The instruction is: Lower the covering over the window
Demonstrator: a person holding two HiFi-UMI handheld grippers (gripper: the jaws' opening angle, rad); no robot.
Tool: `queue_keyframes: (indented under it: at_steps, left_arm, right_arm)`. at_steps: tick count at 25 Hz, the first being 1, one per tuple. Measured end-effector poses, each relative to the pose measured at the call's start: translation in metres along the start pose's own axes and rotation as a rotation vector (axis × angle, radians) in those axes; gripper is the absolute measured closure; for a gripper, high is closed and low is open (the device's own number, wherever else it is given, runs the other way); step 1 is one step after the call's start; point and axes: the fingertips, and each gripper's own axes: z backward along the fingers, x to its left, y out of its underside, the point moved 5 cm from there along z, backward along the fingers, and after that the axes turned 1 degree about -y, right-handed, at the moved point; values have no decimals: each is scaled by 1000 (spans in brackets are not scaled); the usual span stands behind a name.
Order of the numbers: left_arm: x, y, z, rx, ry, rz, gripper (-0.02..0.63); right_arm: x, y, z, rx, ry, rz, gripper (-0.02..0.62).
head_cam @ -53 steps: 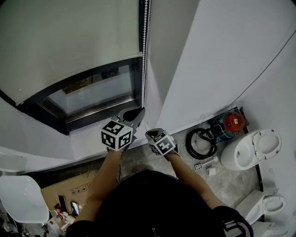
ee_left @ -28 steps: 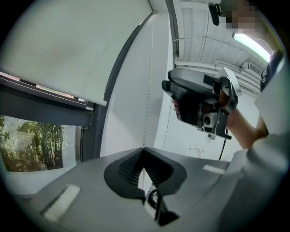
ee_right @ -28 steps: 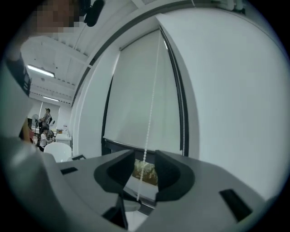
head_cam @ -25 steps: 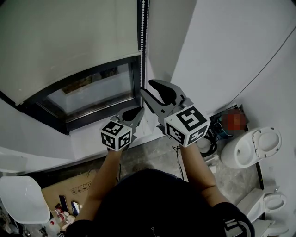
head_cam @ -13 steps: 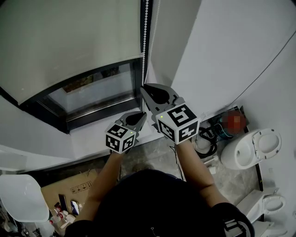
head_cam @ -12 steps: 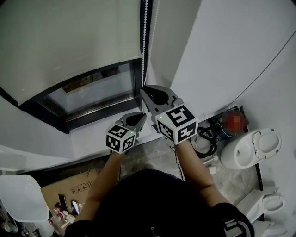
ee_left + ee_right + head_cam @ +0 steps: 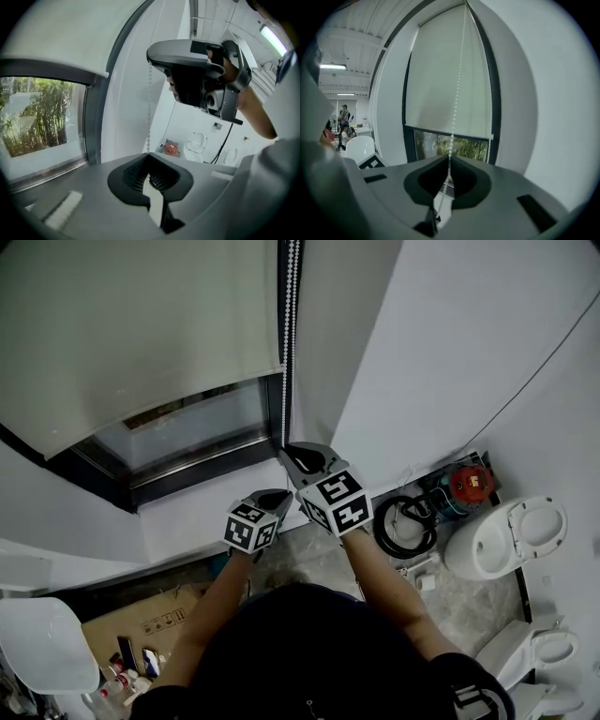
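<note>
Blind (image 7: 141, 324): partway down the window (image 7: 187, 427) (glass shows below its hem).
Bead chain (image 7: 289, 343): hangs beside the blind's right edge.
Right gripper (image 7: 289, 454): jaws have just been closing, now clenched on the chain.
Left gripper (image 7: 279, 495): just below, jaws clenched on the chain.

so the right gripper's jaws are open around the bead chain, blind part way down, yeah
Not open: the right gripper has just closed its jaws onto the bead chain, as the right gripper view shows. The blind is part way down.
</note>
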Motion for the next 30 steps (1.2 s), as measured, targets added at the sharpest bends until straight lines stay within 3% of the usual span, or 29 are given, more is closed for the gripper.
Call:
queue_keyframes:
  at_steps: [7, 14, 20, 21, 22, 23, 30]
  left_arm:
    - [9, 30, -6, 67, -14, 36, 595]
    - [10, 34, -5, 65, -25, 34, 594]
    - [6, 39, -6, 90, -24, -60, 586]
    - [5, 41, -6, 98, -17, -63, 536]
    - [4, 43, -5, 92, -16, -52, 480]
    - [5, 43, -3, 74, -21, -35, 468]
    - [6, 13, 29, -103, -79, 4, 471]
  right_arm:
    - [4, 29, -12, 67, -18, -12, 572]
    - [7, 31, -13, 69, -20, -10, 572]
    - [5, 31, -11, 64, -10, -10, 572]
    - [4, 31, -10, 63, -7, -11, 572]
    - [3, 32, -9, 63, -4, -12, 572]
    - [3, 32, -9, 63, -2, -14, 572]
    - [0, 34, -6, 55, 19, -21, 572]
